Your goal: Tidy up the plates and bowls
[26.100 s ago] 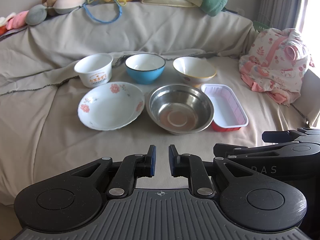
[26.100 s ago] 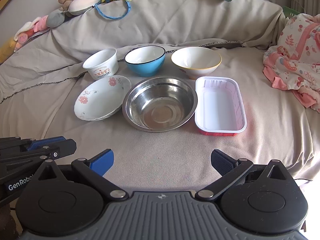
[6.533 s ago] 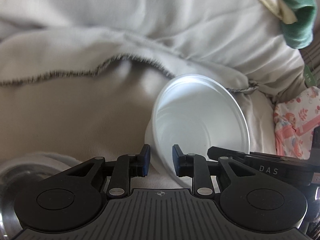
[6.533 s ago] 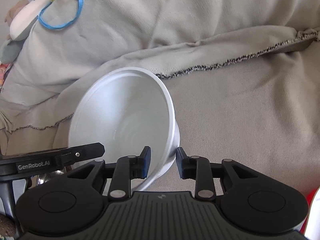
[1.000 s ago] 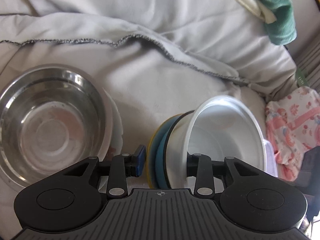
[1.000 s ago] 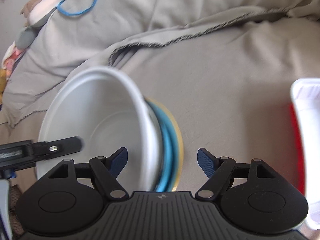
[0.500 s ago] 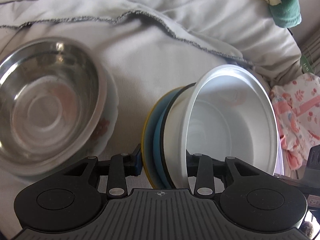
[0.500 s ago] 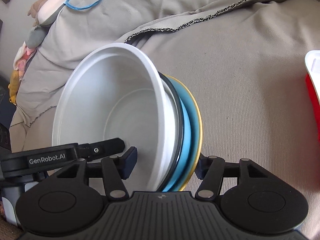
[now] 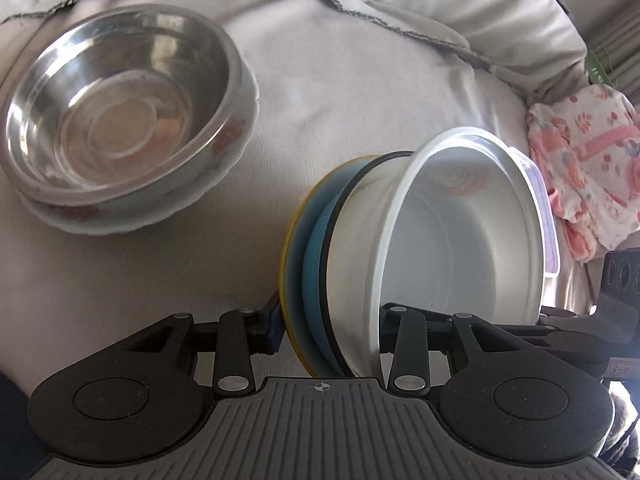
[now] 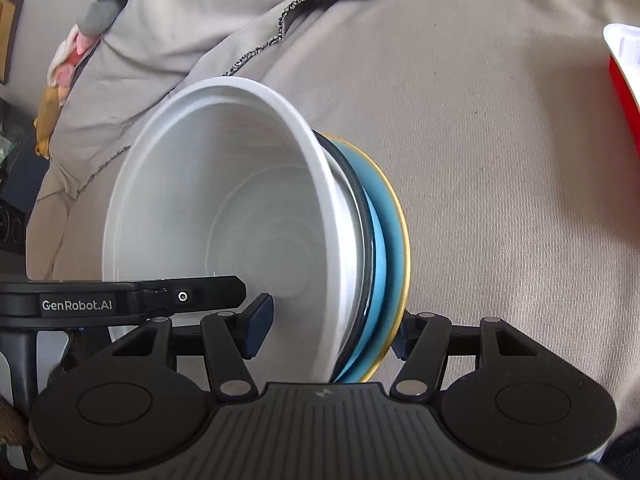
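A nested stack of three bowls hangs between both grippers: a white plastic tub [image 9: 460, 224] inside a blue bowl [image 9: 314, 264] inside a yellow-rimmed bowl [image 9: 289, 248]. My left gripper [image 9: 328, 322] is shut on the stack's near wall. My right gripper [image 10: 332, 322] is shut on the opposite wall of the same stack [image 10: 240, 216]. The steel bowl [image 9: 116, 104] sits inside the floral plate [image 9: 224, 152] on the sofa at the left. The stack is well above the cloth.
A white and red plastic tray [image 10: 624, 64] lies at the right, also behind the stack in the left wrist view [image 9: 550, 236]. Pink floral clothing [image 9: 588, 168] lies far right. The grey sofa cover [image 10: 500, 160] spreads below; soft toys [image 10: 80, 40] lie at the back left.
The right gripper has closed onto the stack's rim. Both grippers have lifted the nested bowls higher and tilted them, and the steel bowl on the plate shows farther to the left.
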The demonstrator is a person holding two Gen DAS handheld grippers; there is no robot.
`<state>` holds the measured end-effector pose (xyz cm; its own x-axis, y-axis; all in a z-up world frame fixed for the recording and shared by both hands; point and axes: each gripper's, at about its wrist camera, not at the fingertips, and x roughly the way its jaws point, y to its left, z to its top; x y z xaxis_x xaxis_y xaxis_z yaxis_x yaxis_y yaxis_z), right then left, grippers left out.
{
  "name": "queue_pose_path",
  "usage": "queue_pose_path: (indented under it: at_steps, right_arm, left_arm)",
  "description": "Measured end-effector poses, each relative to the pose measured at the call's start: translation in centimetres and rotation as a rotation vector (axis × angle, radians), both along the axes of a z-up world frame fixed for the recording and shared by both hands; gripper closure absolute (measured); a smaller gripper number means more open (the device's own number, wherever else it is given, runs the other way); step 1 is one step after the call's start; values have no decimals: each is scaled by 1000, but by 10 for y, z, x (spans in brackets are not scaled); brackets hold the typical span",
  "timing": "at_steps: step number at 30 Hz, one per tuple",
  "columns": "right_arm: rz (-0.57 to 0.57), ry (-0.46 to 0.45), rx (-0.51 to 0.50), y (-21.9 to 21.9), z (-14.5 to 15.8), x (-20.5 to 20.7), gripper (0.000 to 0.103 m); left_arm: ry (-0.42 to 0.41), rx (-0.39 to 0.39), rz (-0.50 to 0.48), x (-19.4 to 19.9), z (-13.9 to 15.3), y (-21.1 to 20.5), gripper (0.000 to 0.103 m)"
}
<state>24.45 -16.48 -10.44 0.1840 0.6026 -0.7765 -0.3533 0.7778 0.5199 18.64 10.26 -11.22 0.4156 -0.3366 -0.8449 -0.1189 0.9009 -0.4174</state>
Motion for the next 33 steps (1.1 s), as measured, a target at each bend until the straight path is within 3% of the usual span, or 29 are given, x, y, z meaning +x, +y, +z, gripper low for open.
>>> queue_pose_path:
  at_steps: [6,13,18,24,31,33]
  right_arm:
    - [-57,-86,-61,3,6,-1,38]
    - [-104,-104,-92,-2,8,7,33]
    - [-107,-244,-237,1,21,-4,29]
    - [-91,-318,-348,7,27,-13,21]
    - [-175,-408,-310,5,41,-20,19]
    - [-151,-382,-267,4,43,-19,17]
  left_arm:
    - [-6,-2,10,4,-2,0,60]
    - [-38,23,-34,19,6,-12,55]
    - [-64,44,-71,23,10,-17,55]
    - [-36,23,-66,22,0,-7,55]
    - [-52,-6,-66,18,-2,-3,55]
    - [-54,-2,-69,17,-2,-4,55]
